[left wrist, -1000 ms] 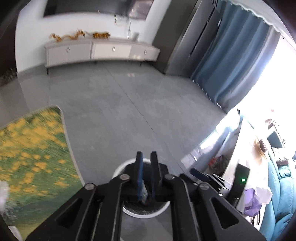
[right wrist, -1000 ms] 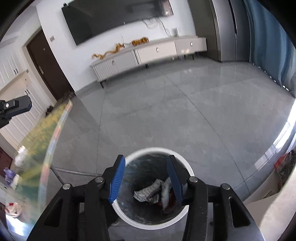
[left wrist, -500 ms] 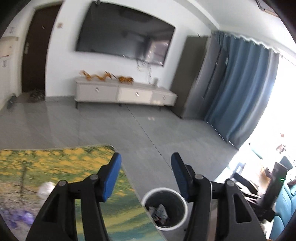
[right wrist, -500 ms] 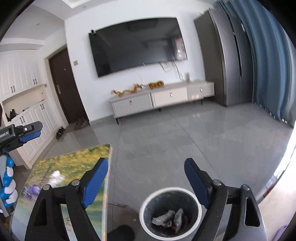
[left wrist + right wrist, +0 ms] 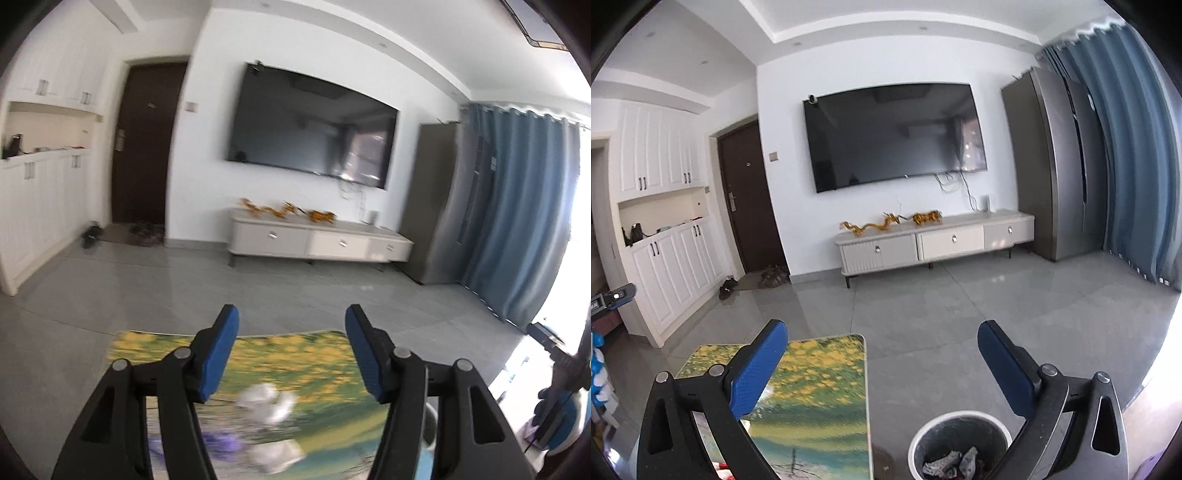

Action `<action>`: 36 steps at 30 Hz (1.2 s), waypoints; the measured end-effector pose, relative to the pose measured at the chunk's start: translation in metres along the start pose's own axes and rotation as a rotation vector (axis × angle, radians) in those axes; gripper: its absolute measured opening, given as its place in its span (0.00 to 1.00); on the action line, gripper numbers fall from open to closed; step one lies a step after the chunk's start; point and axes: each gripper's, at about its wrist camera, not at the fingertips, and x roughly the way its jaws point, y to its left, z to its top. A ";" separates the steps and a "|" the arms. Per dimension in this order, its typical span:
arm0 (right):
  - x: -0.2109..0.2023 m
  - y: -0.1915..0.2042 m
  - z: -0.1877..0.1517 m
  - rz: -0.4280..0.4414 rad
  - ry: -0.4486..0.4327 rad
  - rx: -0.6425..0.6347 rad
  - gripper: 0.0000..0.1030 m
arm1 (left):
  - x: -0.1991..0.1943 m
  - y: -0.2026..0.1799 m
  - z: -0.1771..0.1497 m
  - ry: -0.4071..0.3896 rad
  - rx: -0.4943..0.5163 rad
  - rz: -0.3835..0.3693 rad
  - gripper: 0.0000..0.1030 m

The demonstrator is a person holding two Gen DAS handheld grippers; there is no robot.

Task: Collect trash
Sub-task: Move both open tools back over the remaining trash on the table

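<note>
My left gripper (image 5: 291, 350) is open and empty above a table with a yellow-flower printed top (image 5: 295, 354). Blurred white crumpled trash (image 5: 267, 400) lies on the table between its fingers, with a purple piece (image 5: 221, 445) and another white piece (image 5: 277, 456) nearer. My right gripper (image 5: 882, 365) is open wide and empty, raised over the floor. A white-rimmed bin (image 5: 958, 445) stands on the floor below it, right of the table (image 5: 827, 387), with crumpled grey trash (image 5: 951, 463) inside.
A TV cabinet (image 5: 934, 243) stands at the far wall under a wall TV (image 5: 894, 133). A grey fridge (image 5: 1060, 166) and blue curtains (image 5: 1137, 155) are at the right. White cupboards (image 5: 661, 258) and a dark door (image 5: 750, 199) are at the left.
Both grippers have lifted away from the bin and tilted up toward the room. The left one opened and swung over the table; the right one opened wider.
</note>
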 end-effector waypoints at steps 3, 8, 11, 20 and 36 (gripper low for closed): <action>-0.002 0.023 0.005 0.034 -0.016 -0.020 1.00 | -0.028 0.040 -0.003 -0.032 -0.010 0.073 0.58; 0.012 0.057 0.003 0.087 0.024 -0.061 1.00 | -0.049 0.086 -0.020 -0.007 -0.020 0.147 0.59; 0.025 0.081 -0.001 0.095 0.064 -0.100 1.00 | -0.054 0.107 -0.033 0.016 -0.034 0.170 0.59; 0.055 0.132 -0.025 0.190 0.175 -0.173 1.00 | -0.031 0.130 -0.083 0.119 -0.047 0.113 0.59; 0.122 0.177 -0.095 0.424 0.417 -0.213 0.81 | 0.052 0.085 -0.151 0.359 0.042 -0.061 0.59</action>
